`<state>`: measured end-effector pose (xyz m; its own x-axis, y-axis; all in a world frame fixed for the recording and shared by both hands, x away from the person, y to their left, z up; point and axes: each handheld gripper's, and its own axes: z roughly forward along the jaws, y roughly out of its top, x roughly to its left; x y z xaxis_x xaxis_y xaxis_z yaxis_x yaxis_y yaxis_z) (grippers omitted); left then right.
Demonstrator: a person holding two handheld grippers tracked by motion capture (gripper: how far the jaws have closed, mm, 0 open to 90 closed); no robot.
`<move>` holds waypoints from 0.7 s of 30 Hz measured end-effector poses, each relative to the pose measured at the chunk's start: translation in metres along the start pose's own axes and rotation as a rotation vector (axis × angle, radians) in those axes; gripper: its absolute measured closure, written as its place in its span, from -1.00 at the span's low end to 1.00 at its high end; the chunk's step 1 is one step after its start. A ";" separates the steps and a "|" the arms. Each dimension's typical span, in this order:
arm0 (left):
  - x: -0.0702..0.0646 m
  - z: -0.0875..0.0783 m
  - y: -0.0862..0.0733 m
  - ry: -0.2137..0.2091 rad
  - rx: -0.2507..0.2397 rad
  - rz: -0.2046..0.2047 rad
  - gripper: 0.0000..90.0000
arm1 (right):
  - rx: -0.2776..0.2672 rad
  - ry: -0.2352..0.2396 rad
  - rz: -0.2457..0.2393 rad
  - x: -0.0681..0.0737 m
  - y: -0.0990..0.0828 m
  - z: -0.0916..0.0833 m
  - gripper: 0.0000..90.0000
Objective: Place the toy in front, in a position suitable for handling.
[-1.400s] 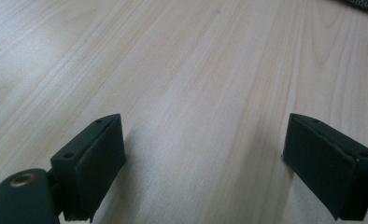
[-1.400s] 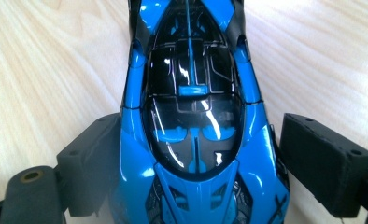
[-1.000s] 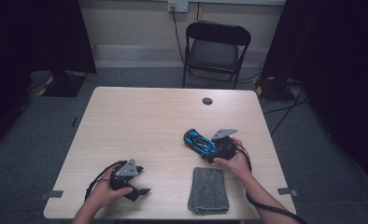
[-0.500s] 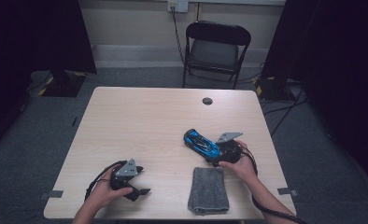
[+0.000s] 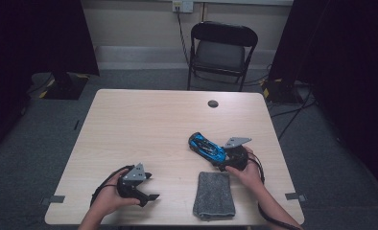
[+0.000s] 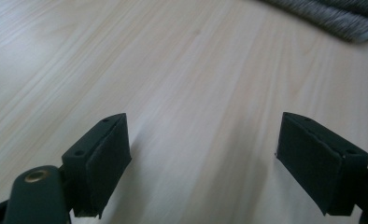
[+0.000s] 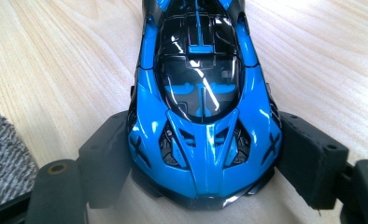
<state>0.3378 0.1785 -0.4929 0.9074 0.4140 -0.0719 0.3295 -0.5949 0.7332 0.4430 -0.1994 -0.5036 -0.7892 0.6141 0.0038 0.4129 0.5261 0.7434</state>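
A blue and black toy car (image 5: 207, 146) stands on the light wooden table (image 5: 144, 124), right of centre. My right gripper (image 5: 221, 158) comes at one end of it from the near right. In the right gripper view the toy car (image 7: 201, 93) sits between the pads (image 7: 105, 158), which have just been closing and now touch both its sides, so the right gripper (image 7: 203, 163) is shut on it. My left gripper (image 5: 150, 187) rests near the front left edge. Its jaws have just closed a little, and the left gripper (image 6: 203, 158) stays open over bare wood.
A folded grey cloth (image 5: 214, 195) lies at the front edge, just below the car; the same cloth (image 6: 331, 16) lies ahead of the left jaws. A small dark round disc (image 5: 213, 103) sits near the far edge. A black folding chair (image 5: 220, 52) stands beyond the table.
The right hand has shifted slightly toward the near edge behind the car. The car, the cloth and the left hand stay where they were.
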 end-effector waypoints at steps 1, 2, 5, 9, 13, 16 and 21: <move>-0.004 0.002 0.005 -0.007 -0.004 0.003 -0.63 | 0.000 0.000 0.001 0.000 0.000 0.000 -0.47; -0.009 0.004 0.011 -0.013 -0.013 -0.005 -0.62 | 0.001 0.001 0.003 0.000 0.000 0.000 -0.47; -0.026 0.014 0.031 -0.057 -0.032 -0.022 -0.53 | 0.000 0.001 0.002 0.000 0.000 0.000 -0.47; -0.044 0.030 0.053 -0.096 -0.019 0.009 -0.43 | 0.000 0.000 0.004 0.000 0.000 0.000 -0.47; -0.061 0.045 0.078 -0.132 -0.044 0.032 -0.38 | 0.000 -0.005 0.008 0.001 0.000 0.000 -0.47; -0.073 0.057 0.095 -0.143 -0.029 0.070 -0.23 | 0.000 -0.010 0.010 0.001 0.000 0.000 -0.47; -0.087 0.076 0.105 -0.196 -0.023 0.088 -0.15 | 0.000 -0.012 0.012 0.002 0.000 0.000 -0.47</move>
<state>0.3128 0.0275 -0.4610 0.9666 0.2175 -0.1354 0.2425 -0.6062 0.7575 0.4415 -0.1988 -0.5037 -0.7784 0.6278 0.0049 0.4226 0.5181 0.7436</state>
